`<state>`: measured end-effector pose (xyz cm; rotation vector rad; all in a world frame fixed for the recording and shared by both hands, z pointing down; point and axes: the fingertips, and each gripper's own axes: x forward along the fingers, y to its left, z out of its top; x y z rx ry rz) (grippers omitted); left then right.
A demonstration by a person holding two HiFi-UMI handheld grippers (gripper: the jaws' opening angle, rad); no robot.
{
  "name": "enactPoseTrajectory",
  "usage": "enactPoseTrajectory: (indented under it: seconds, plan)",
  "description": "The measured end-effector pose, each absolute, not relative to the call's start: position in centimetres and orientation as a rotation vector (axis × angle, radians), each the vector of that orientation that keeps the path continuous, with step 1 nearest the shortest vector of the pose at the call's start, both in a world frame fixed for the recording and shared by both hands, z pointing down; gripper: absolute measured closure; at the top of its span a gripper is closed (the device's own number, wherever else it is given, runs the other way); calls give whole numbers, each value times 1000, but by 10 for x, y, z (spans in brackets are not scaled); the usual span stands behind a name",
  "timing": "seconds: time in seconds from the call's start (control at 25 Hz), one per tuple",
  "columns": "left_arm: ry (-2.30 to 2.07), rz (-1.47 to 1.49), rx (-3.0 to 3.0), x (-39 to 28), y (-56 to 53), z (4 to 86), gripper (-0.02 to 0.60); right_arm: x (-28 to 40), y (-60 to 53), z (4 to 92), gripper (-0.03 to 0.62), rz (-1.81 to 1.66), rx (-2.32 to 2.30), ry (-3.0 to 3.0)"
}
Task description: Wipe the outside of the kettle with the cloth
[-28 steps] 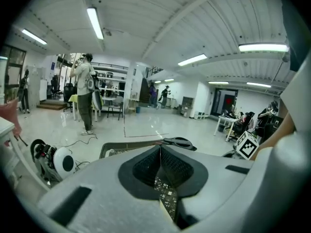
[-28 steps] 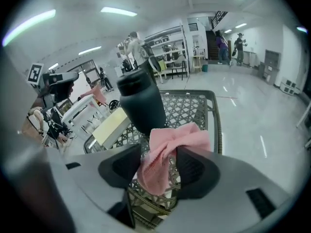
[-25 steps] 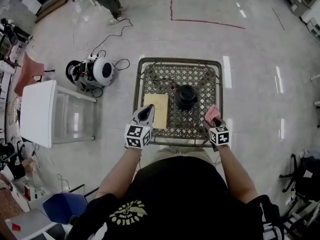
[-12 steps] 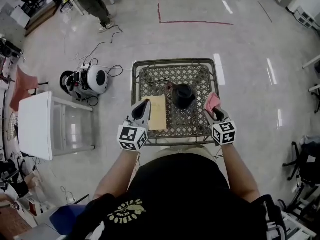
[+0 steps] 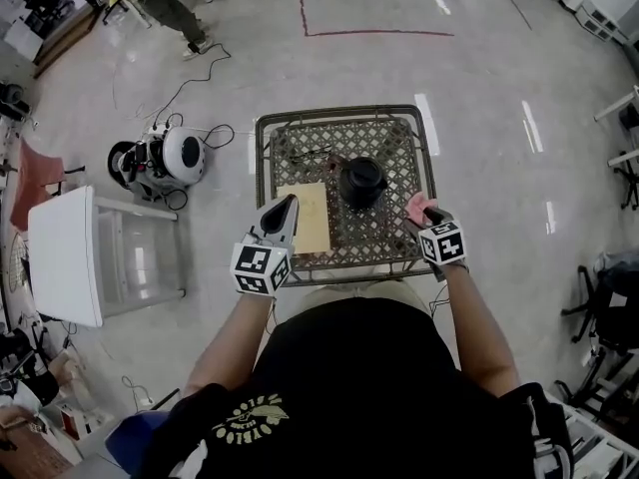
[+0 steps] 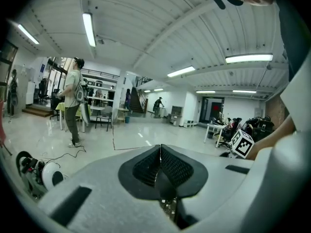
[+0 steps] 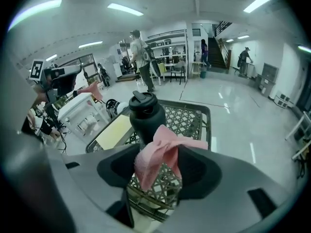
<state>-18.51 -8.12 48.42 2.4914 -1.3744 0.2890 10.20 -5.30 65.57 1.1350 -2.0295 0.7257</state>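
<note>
The metal lattice table (image 5: 344,114) stands directly ahead of both grippers, and its near edge runs just below their tips. A white stand (image 5: 62,252) sits on the floor well off to the left of the left gripper (image 5: 289,204). On the table, a pale yellow sheet (image 5: 308,216) lies flat just to the right of the left gripper's tips, between the two grippers. The black kettle (image 5: 361,181) stands upright with its lid on. It is ahead and to the left of the right gripper (image 5: 428,214), near it but apart from it in the head view.

In the right gripper view the kettle (image 7: 146,116) rises straight beyond the jaws, with the sheet (image 7: 114,131) to its left and the table rim (image 7: 208,111) behind it. The right gripper (image 7: 158,173) is opening, and the bunched pink cloth (image 7: 158,154) fills the gap between its jaws, touching both pads and standing up out of them. In the head view the pink cloth (image 5: 415,208) pokes out toward the kettle.

The left gripper (image 6: 160,162) has its jaws pressed together with nothing between them.
</note>
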Motion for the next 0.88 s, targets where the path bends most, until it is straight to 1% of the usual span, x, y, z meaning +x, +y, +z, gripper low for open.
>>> enactPoseTrajectory:
  seconds: [0.32,0.56,0.72,0.8,0.84,0.88]
  plan:
    - [-1332,318,2467,-168,-85,504,571,122,-41,677,375,764,1036,-1863]
    - [-1354,289,2464,-151,-98,499,571,110,-59,636,382,649,1054,-2073]
    - [-1392,245,2504,-136,-104,480,571,110,-77,585,451,507,1119,-2225]
    - [-1422,230,2511,-131,-105,472,571,114,-87,558,538,458,1169,-2285]
    - [-1438,223,2511,-129,-105,467,571,116,-92,546,565,441,1193,-2314]
    - [-1448,215,2513,-126,-104,462,571,118,-96,534,575,428,1212,-2338]
